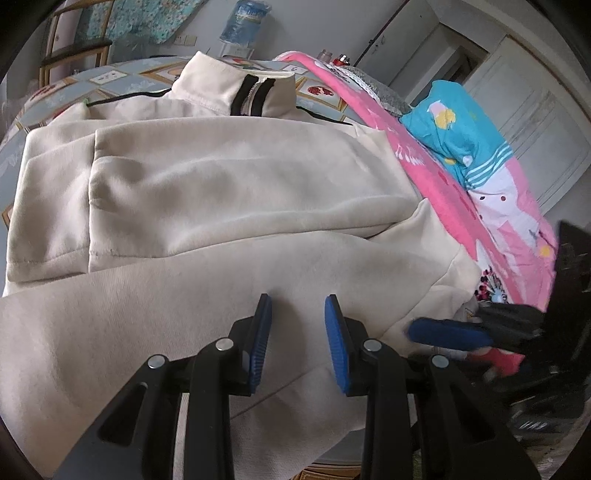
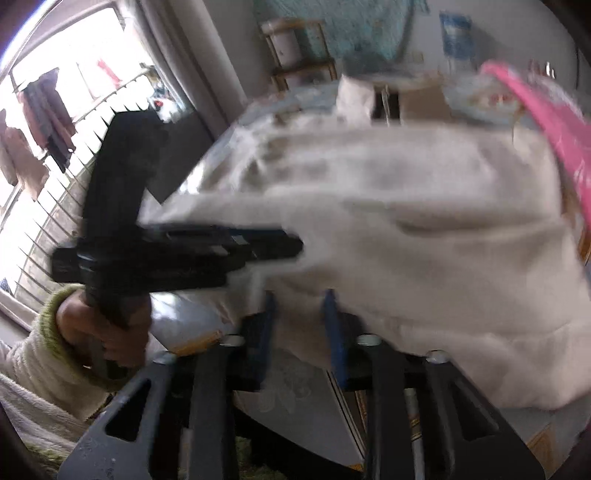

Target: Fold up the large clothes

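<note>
A large cream zip-up jacket (image 1: 221,192) lies on the table with its collar at the far side and its sleeves folded across the body. My left gripper (image 1: 298,314) is open just above the jacket's near hem, holding nothing. My right gripper (image 2: 298,306) is open at the jacket's (image 2: 406,221) near edge; this view is blurred. The right gripper also shows in the left wrist view (image 1: 447,332), at the jacket's right corner. The left gripper shows in the right wrist view (image 2: 266,243), held by a hand.
A pink patterned blanket (image 1: 480,206) and a blue garment (image 1: 454,122) lie at the table's right. The table has a patterned cloth (image 1: 110,77). A water bottle (image 1: 243,22) and a wooden chair (image 1: 74,44) stand behind. A bright window (image 2: 55,110) is at left.
</note>
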`<action>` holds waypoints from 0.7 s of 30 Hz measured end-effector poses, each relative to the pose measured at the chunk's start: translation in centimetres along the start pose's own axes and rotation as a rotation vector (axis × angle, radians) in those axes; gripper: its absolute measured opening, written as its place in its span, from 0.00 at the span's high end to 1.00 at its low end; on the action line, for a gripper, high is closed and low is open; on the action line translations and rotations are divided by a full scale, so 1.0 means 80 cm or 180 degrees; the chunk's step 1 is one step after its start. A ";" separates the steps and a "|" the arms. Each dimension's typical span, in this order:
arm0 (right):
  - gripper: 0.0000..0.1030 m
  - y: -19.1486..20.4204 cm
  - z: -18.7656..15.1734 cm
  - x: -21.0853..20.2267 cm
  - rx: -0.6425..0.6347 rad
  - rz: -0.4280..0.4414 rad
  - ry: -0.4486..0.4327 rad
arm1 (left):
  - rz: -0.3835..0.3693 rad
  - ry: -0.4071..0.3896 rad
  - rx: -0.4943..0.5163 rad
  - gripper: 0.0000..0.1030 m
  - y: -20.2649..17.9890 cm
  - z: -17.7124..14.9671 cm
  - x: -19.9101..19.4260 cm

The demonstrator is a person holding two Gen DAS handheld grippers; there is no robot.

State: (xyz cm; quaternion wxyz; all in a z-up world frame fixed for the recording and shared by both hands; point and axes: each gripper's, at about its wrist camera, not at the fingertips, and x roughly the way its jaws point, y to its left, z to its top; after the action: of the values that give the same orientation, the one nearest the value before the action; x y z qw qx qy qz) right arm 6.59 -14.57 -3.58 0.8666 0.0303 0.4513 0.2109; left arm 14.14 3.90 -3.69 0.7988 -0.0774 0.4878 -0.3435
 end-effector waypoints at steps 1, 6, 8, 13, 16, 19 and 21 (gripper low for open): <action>0.81 0.005 0.003 -0.005 -0.0040 0.0071 -0.0068 | -0.0014 -0.0002 -0.0011 0.73 0.000 0.000 0.000; 0.81 0.010 -0.008 0.042 -0.0165 0.0118 0.0103 | -0.0107 -0.0009 -0.0109 0.72 0.007 0.000 -0.002; 0.81 0.014 -0.009 0.051 -0.0295 -0.0002 0.0078 | -0.0077 -0.0041 -0.0119 0.72 0.008 0.001 -0.007; 0.81 0.012 -0.010 0.049 -0.0280 0.0032 0.0071 | 0.0055 -0.0487 -0.0027 0.72 0.003 -0.011 -0.074; 0.81 0.006 -0.012 0.051 -0.0210 0.0108 0.0066 | 0.0088 -0.0640 0.0030 0.72 -0.001 -0.033 -0.111; 0.81 0.005 -0.009 0.054 -0.0192 0.0132 0.0066 | 0.0085 -0.0549 -0.0072 0.72 0.001 -0.061 -0.113; 0.81 0.004 -0.009 0.055 -0.0185 0.0144 0.0063 | 0.0289 -0.0402 -0.0171 0.72 0.007 -0.078 -0.095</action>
State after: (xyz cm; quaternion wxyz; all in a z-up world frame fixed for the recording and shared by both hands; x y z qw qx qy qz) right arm 8.11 -12.62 -7.28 0.8576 0.0133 0.4527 0.2436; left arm 7.04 10.40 -1.67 0.8404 -0.0980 0.4485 -0.2882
